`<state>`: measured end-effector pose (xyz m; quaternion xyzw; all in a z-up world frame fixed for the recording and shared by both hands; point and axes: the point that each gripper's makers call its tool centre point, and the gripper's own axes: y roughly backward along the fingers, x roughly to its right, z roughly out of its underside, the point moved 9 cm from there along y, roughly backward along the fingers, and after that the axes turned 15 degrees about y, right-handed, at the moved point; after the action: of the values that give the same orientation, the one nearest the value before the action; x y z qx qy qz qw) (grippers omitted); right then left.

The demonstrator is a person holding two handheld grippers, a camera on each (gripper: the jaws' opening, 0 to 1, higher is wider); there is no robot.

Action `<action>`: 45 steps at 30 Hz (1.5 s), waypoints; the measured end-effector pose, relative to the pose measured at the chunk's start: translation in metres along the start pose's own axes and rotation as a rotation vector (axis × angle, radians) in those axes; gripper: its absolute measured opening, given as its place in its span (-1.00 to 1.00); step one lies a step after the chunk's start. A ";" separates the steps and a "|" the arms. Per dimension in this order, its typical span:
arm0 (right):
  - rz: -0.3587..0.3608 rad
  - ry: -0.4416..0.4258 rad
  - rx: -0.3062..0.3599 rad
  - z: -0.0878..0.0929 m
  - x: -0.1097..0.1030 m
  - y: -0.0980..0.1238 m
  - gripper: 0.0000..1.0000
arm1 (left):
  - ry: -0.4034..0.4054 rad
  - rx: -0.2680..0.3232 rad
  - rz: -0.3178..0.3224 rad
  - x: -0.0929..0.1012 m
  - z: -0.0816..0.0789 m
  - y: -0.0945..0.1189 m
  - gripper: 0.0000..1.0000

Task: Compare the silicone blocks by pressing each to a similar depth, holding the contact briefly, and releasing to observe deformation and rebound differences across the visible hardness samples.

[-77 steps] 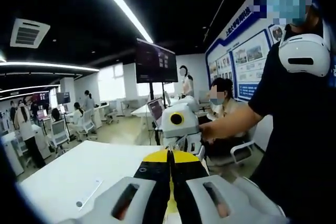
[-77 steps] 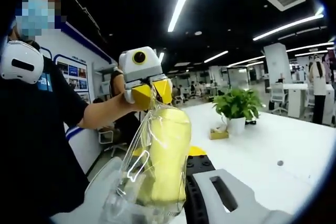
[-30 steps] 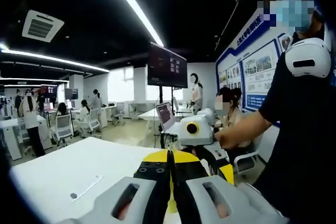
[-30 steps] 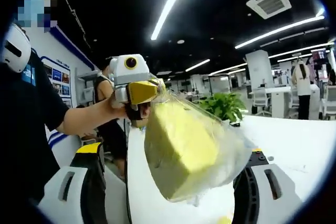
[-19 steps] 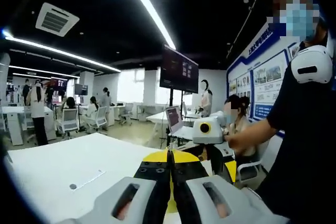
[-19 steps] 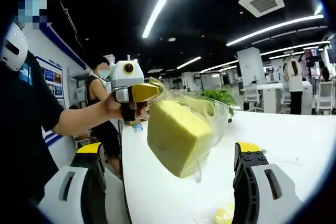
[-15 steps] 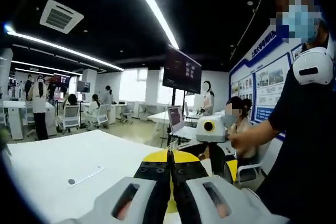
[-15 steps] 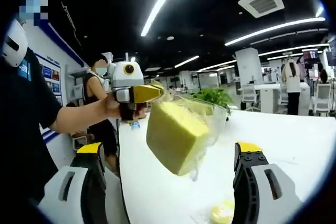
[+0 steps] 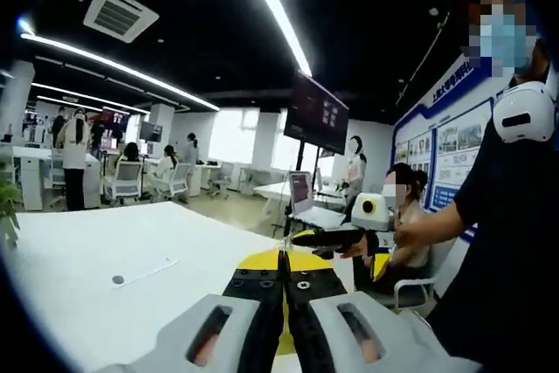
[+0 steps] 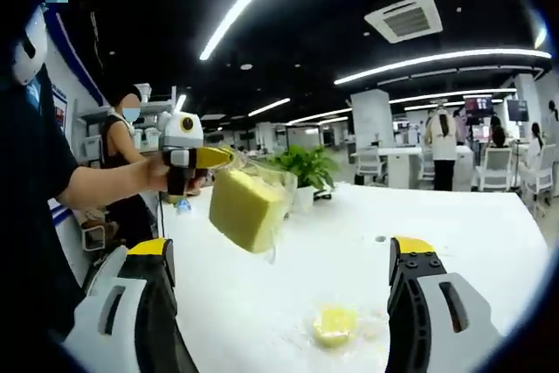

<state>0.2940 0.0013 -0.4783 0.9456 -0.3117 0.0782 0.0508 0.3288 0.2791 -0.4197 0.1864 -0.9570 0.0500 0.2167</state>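
Right gripper view: large yellow silicone block [image 10: 247, 209], wrapped in a clear plastic bag [image 10: 278, 188], hanging in the air above the white table [image 10: 454, 233], tilted, one corner lowest. Bag's top edge pinched by the left gripper [image 10: 213, 158], jaws clenched on the plastic, held up by a person's hand [image 10: 170, 174] and bare forearm coming in from the left. Below and to the right, lying flat on the table, a small yellow silicone piece [image 10: 334, 324], well apart from the hanging block. Right gripper [image 10: 278, 303] released, its two black, yellow-tipped jaws spread wide at the bottom corners, nothing between them. Behind the block, a potted green plant [image 10: 305, 166] standing on the table.

Left gripper view: left gripper's jaws pressed together along the centre line, with something yellow just beyond their tips. Right gripper [image 9: 336, 240] visible beyond, in a hand [image 9: 387, 238] near the table's far corner. On the table to the left, a pale thin strip [image 9: 144, 270] lying flat. Farther back, a dark screen on a stand [image 9: 317, 114], desks, chairs and several people.
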 end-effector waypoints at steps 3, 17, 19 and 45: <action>0.052 0.019 -0.027 0.012 0.001 0.023 0.91 | 0.020 0.003 -0.015 -0.003 0.005 0.003 -1.00; 0.236 -0.006 -0.135 0.062 -0.008 0.106 0.80 | 0.123 0.014 -0.082 -0.019 0.032 0.006 -1.00; 0.245 -0.014 -0.195 0.069 -0.009 0.114 0.83 | 0.151 0.029 -0.105 -0.023 0.036 0.007 -1.00; 0.263 -0.090 -0.252 0.081 -0.029 0.134 0.63 | 0.539 0.002 -0.415 -0.120 0.132 0.043 -1.00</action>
<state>0.2004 -0.1009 -0.5566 0.8854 -0.4420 0.0021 0.1440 0.3604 0.3359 -0.5914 0.3573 -0.8069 0.0531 0.4674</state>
